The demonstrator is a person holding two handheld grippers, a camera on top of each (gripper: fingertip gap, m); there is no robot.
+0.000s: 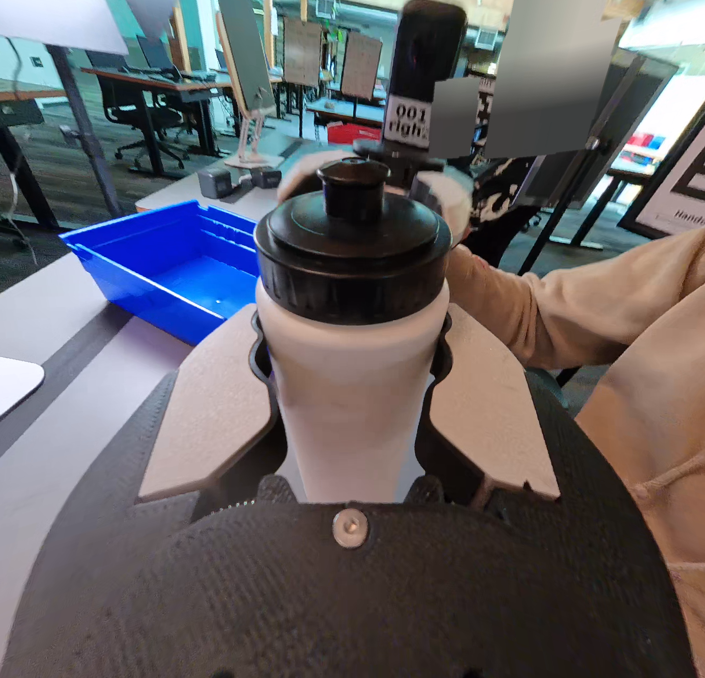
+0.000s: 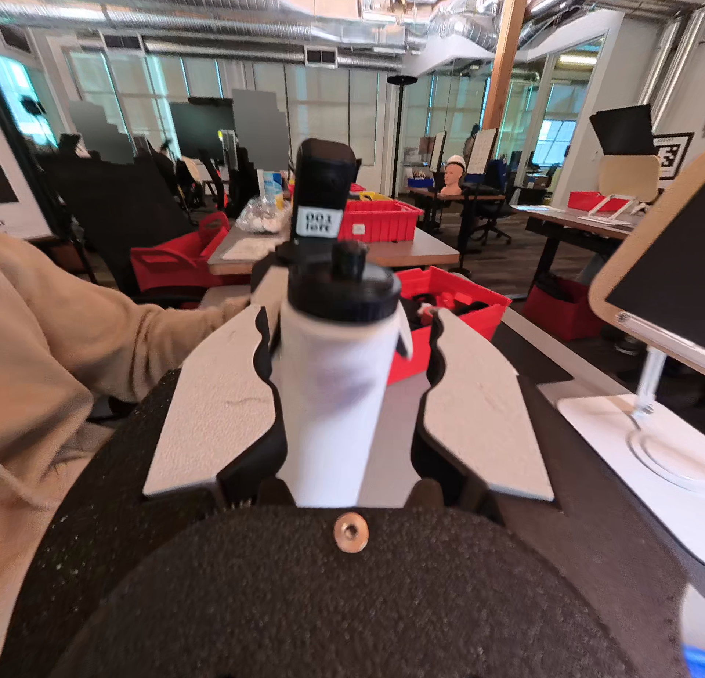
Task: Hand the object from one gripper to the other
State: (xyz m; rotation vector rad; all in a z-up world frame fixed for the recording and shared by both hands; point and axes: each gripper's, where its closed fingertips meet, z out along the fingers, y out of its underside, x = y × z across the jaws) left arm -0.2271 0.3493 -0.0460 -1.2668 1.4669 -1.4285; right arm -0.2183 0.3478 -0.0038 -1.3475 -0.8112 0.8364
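A white bottle [image 1: 351, 385] with a black screw cap [image 1: 351, 255] stands upright between the fingers of my left gripper [image 1: 351, 327], which is shut on its body just below the cap. My right gripper [image 1: 374, 186] faces it from the far side, its blurred fingers spread on either side of the cap. In the right wrist view the bottle [image 2: 335, 392] sits between the fingers of my right gripper [image 2: 351, 324]. The left finger is against the bottle, and a gap shows at the right finger. The left gripper [image 2: 335, 316] holds the bottle from behind.
An empty blue bin [image 1: 164, 263] sits on the grey table [image 1: 57, 411] to the left. A red bin [image 2: 457, 308] with parts sits behind the bottle. A tablet on a stand [image 2: 656, 308] with a white base is at the right. A person's beige sleeve [image 1: 572, 316] reaches in. The left gripper's tips are roughly 5 centimetres from the right gripper's.
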